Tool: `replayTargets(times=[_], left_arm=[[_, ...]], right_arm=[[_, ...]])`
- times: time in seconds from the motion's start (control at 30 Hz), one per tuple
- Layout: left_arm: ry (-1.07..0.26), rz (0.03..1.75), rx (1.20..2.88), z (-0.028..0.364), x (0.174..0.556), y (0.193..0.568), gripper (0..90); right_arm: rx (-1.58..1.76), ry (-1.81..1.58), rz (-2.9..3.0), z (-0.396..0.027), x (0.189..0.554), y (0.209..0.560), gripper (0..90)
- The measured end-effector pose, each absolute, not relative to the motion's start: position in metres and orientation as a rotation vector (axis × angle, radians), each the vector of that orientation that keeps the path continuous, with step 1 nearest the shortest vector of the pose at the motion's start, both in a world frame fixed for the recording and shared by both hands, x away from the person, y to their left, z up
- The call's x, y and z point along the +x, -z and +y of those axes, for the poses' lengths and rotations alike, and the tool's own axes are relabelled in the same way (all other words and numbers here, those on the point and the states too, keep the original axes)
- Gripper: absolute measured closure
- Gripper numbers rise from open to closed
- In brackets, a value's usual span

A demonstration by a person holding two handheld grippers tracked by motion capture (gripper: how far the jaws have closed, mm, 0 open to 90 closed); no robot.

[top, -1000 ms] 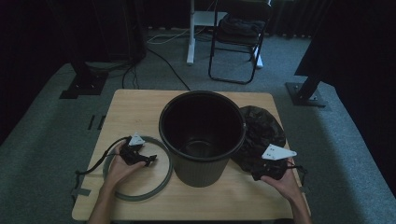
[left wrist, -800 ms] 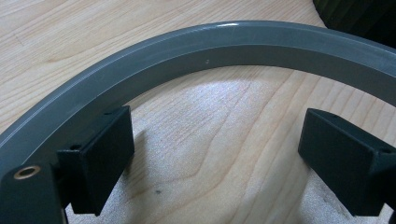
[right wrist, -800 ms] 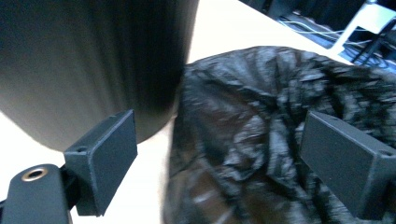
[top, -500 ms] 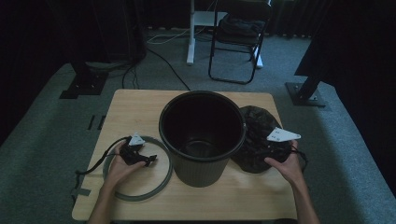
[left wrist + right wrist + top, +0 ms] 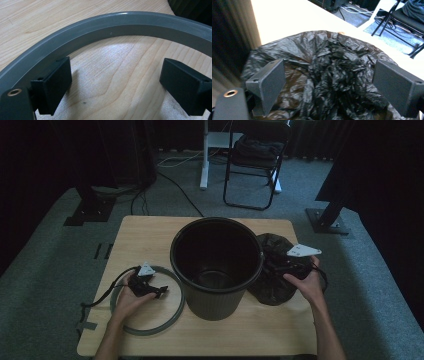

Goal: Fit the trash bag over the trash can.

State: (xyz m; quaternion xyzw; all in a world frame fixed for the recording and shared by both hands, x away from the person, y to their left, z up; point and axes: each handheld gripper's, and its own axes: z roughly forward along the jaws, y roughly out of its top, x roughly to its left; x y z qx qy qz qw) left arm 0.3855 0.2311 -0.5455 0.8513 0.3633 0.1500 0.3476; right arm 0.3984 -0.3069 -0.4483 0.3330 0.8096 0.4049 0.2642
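Observation:
A black bin (image 5: 216,265) stands upright and empty in the middle of the wooden table (image 5: 150,235). A grey ring (image 5: 145,332) lies flat to its left. My left gripper (image 5: 150,289) rests inside that ring, open, its jaws just short of the ring's arc (image 5: 120,25) with nothing between them. A crumpled black plastic bag (image 5: 270,287) lies right of the bin. My right gripper (image 5: 285,266) is over the bag, open, with the bag (image 5: 332,65) bunched below and between the jaws. The bin wall (image 5: 229,45) is close on its left.
A folding chair (image 5: 255,165) and a white desk leg (image 5: 204,155) stand on the carpet beyond the table. Dark stand bases (image 5: 327,220) sit on the floor at both far corners. Cables trail from both grippers.
My right gripper has moved away from the table's front edge, forward and onto the black bag. The left gripper has stayed on the ring.

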Motion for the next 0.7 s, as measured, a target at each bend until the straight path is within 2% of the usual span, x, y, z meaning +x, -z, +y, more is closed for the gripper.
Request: replayTargets(times=[0.7], left_arm=[[-0.390, 0.945, 2.207, 0.231, 0.386, 0.545, 10.8]], right_arm=[[0.974, -1.021, 2.288, -0.301, 0.443, 0.462, 10.8]])
